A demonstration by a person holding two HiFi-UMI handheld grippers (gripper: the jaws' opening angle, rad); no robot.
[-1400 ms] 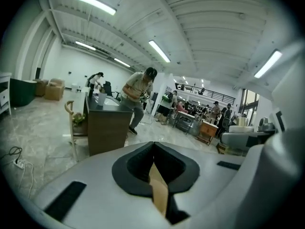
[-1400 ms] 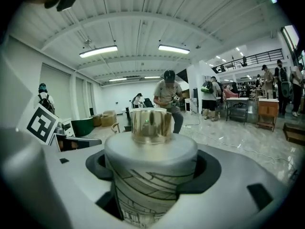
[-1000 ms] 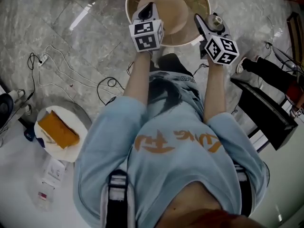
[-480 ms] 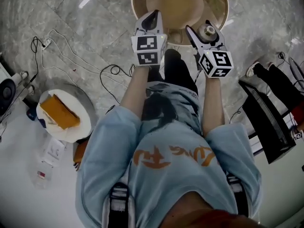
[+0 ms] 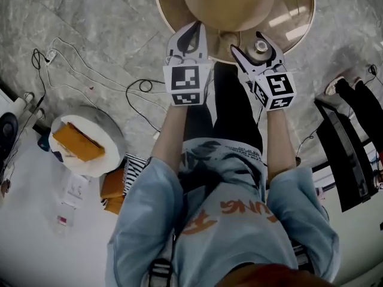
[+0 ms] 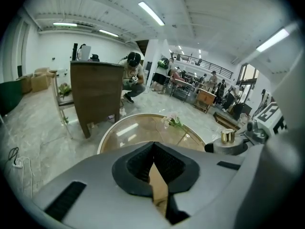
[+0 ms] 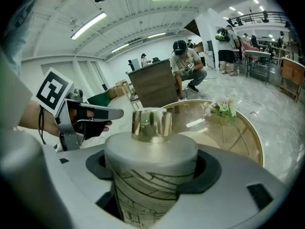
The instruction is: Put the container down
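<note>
The container (image 7: 150,175) is a grey cylinder with a dark line pattern and a gold cap (image 7: 151,124). My right gripper (image 7: 152,166) is shut on it and holds it upright. In the head view the container (image 5: 261,44) hangs in the right gripper (image 5: 257,51) over the near rim of a round glass-topped table (image 5: 299,28). My left gripper (image 5: 190,39) is level with it on the left, jaws shut with nothing between them (image 6: 153,163). A tan disc (image 5: 227,2) lies on the table beyond both grippers.
A sprig of flowers (image 7: 224,106) lies on the table's far side. Loose cables (image 5: 78,82) run over the marble floor at left, near a white round stand with an orange block (image 5: 78,145). A black bench (image 5: 353,154) stands right. A wooden cabinet (image 6: 95,92) and a crouching person (image 6: 131,75) are beyond the table.
The table has come nearer and fills more of the view's top. Both grippers sit lower in the frame and closer to its rim. The right gripper's hold on the container is unchanged.
</note>
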